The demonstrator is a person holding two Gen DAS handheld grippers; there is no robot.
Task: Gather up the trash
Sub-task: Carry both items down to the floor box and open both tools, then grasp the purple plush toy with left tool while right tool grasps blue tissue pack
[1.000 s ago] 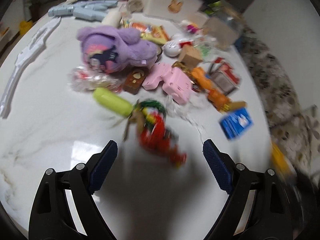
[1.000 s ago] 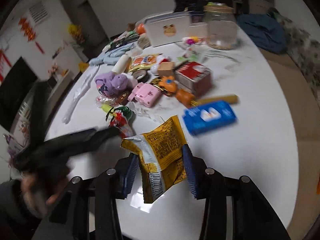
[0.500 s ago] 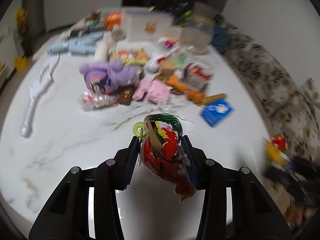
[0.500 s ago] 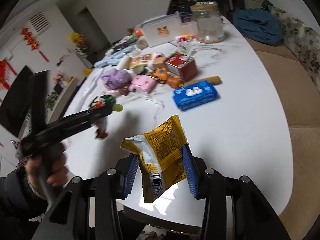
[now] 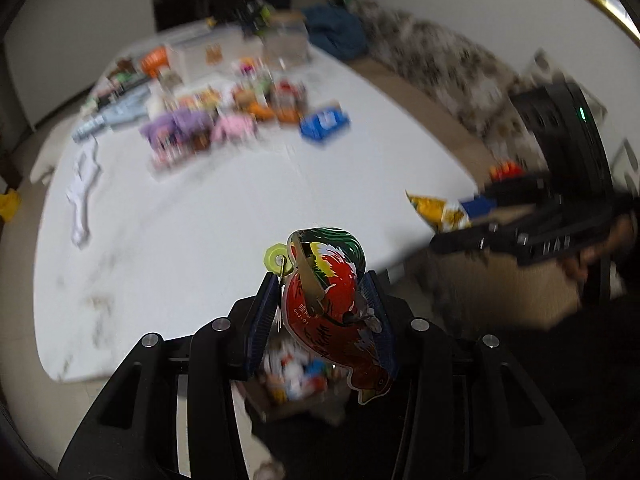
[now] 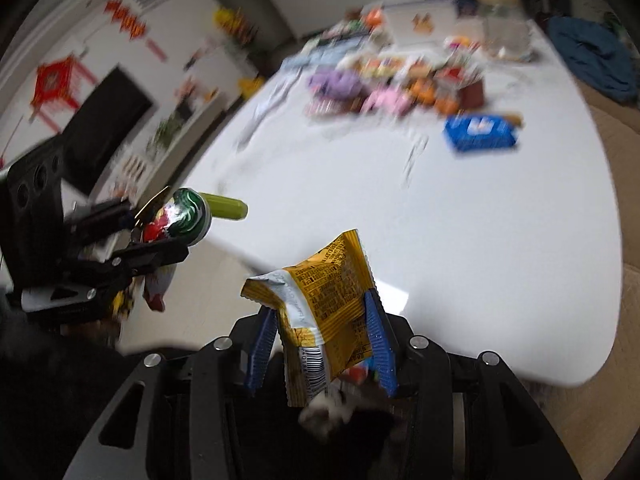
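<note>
Trash, left side: a glossy red foil wrapper with a green-and-white striped top and a lime-green round tag (image 5: 326,300) sits pinched between the blue ribbed pads of the left gripper (image 5: 322,320), held in the air past the near edge of the white marble-patterned table (image 5: 180,216).
Trash, right side: a crumpled yellow snack bag with a silver inner flap and a barcode strip (image 6: 320,308) is clamped between the blue pads of the right gripper (image 6: 320,344), also off the tabletop near its edge.
Left fingers: pressed in on the red wrapper from both sides, its lower tip hanging below the pads.
Right fingers: closed against the yellow bag, which bulges upward above them.
Only in the left wrist view: a blurred heap of colourful wrappers in a brown container (image 5: 296,376) directly beneath the gripper; the right gripper enters from the right edge with the yellow bag at its tip; a patterned sofa (image 5: 432,64) lies behind the table.
Only in the right wrist view: the left gripper seen side-on at the left edge, showing the wrapper's lime-green tube-shaped end (image 6: 224,208); red paper decorations (image 6: 56,80) hang on the far wall.
Both views: a blurred cluster of toys and packets (image 5: 224,120) sits at the far part of the table, with a blue rectangular packet (image 6: 480,132) near it.
</note>
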